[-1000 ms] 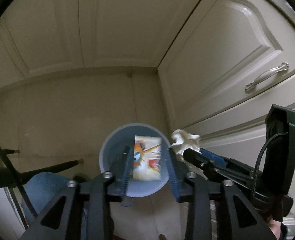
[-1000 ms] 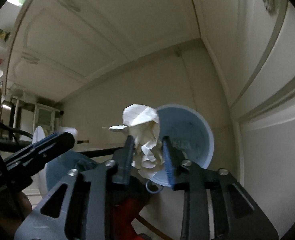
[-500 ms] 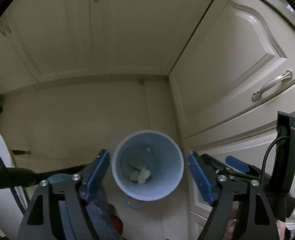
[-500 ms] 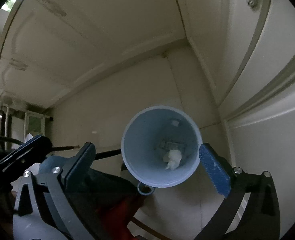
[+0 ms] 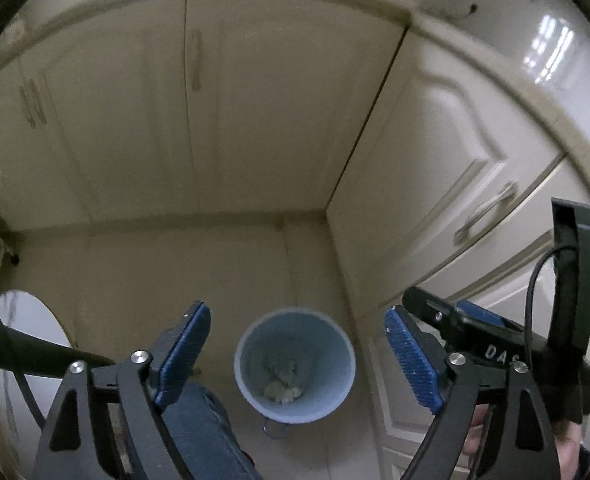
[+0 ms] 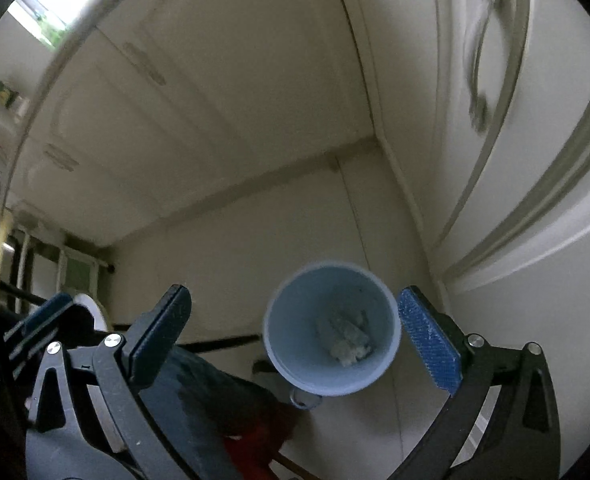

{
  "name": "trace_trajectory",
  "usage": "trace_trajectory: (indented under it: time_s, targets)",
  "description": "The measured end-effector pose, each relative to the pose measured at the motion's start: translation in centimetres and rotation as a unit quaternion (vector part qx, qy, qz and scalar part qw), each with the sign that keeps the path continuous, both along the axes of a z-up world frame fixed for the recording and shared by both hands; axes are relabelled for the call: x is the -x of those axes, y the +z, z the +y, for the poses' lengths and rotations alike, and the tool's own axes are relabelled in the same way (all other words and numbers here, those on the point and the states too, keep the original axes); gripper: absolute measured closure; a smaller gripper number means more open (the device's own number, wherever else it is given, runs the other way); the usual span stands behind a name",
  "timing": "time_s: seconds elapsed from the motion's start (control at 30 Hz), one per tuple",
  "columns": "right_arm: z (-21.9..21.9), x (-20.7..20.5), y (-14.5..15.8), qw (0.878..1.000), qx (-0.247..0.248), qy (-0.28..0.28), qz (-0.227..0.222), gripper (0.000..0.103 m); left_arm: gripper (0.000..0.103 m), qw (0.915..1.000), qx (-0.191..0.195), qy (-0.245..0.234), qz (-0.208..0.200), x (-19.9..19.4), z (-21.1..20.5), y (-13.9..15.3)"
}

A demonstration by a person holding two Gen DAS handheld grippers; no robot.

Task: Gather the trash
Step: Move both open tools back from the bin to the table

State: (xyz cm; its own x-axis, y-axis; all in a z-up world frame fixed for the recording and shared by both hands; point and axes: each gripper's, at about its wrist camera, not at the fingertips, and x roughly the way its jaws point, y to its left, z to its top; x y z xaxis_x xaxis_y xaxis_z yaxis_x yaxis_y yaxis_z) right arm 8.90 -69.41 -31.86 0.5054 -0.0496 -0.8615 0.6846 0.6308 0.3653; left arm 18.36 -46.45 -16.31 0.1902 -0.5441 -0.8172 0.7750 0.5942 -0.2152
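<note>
A light blue bin (image 5: 295,364) stands on the floor in a corner of cream cabinets; it also shows in the right wrist view (image 6: 331,328). Crumpled paper and a wrapper (image 5: 281,380) lie at its bottom, also seen in the right wrist view (image 6: 347,340). My left gripper (image 5: 295,352) is open and empty, well above the bin. My right gripper (image 6: 291,332) is open and empty, also above the bin; it shows at the right of the left wrist view (image 5: 475,332).
Cream cabinet doors (image 5: 435,168) with metal handles (image 5: 487,212) rise to the right and behind. A white round object (image 5: 27,332) and a dark rod (image 5: 35,352) sit at the left. The person's blue-clad leg (image 5: 199,432) is below the grippers.
Both grippers opened and dropped the wrapper and the crumpled paper into the bin. Both then rose away from it, so the bin looks smaller.
</note>
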Motion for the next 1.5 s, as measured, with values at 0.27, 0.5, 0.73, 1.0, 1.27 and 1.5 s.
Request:
trace_trajectory:
  time_s: [0.27,0.5,0.73,1.0,1.27,1.5]
  targets:
    - [2.7,-1.6,9.6,0.995,0.059,0.022,-0.074,0.0,0.008,0.9937,0.08,0.025,-0.075,2.4,7.2,8.5]
    - [8.2,-4.0,17.5,0.982,0.105,0.074,-0.14,0.0,0.001,0.9783,0.123,0.09,-0.14,4.2,15.4,12.4]
    - [15.5,-6.9,22.4,0.965,0.128,0.134,-0.185,0.0,0.001,0.9583,0.119,0.192,-0.175,5.3,26.1,14.5]
    - [25.4,-11.5,26.1,0.937,0.138,0.224,-0.23,0.0,0.001,0.9268,0.076,0.301,-0.211,7.3,37.0,17.0]
    - [35.0,-15.1,27.8,0.905,0.139,0.314,-0.253,0.0,0.001,0.8918,0.052,0.383,-0.236,10.3,42.5,19.3]
    - [40.4,-16.8,28.0,0.884,0.152,0.363,-0.252,0.0,0.001,0.8698,0.057,0.429,-0.236,11.9,45.2,20.1]
